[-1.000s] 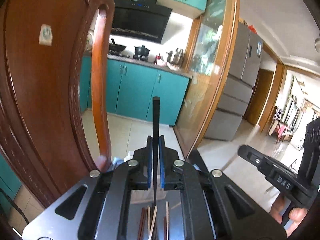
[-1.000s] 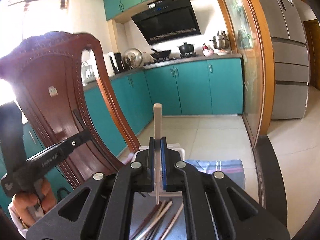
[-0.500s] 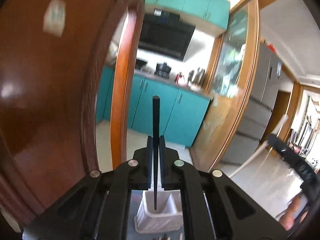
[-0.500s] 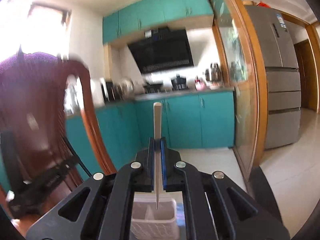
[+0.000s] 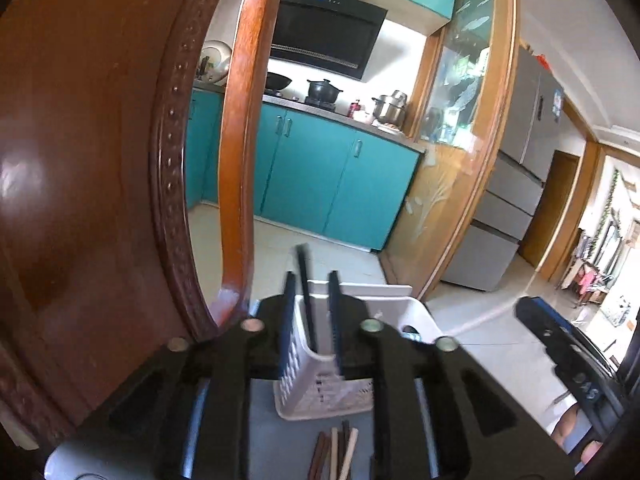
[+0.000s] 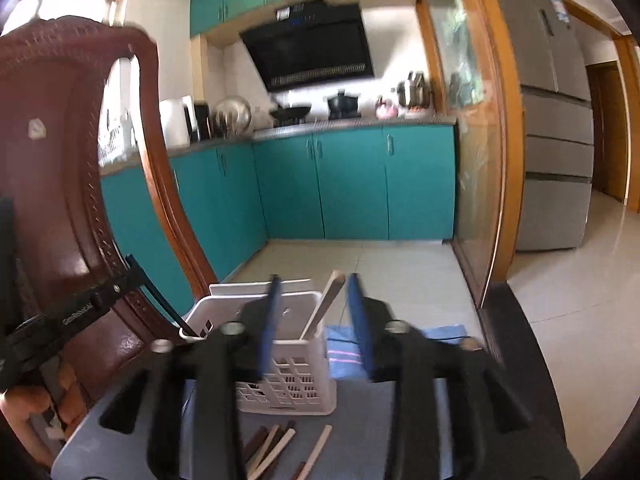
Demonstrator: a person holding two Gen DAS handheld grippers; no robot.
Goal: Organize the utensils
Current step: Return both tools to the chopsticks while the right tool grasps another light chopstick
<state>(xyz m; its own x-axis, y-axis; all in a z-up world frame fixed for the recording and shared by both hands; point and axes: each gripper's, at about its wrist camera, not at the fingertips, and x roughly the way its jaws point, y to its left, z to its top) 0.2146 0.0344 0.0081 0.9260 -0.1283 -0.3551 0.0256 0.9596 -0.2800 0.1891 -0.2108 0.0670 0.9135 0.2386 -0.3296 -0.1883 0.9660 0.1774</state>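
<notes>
Left gripper: jaws parted, released. Black chopstick: stands between them in the white utensil holder, leaning slightly left. Right gripper: jaws spread, released. Pale wooden chopstick: leans right in the same holder. Loose chopsticks: dark and pale, lying on the grey bench near the holder. Blue cloth: right of holder. Wooden chair: far left.

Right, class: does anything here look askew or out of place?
Several chopsticks lie loose and fanned out on the table in front of the white holder, not yet sorted. In the holder, the black chopstick and the pale chopstick lean in opposite directions. Both claws are open.
</notes>
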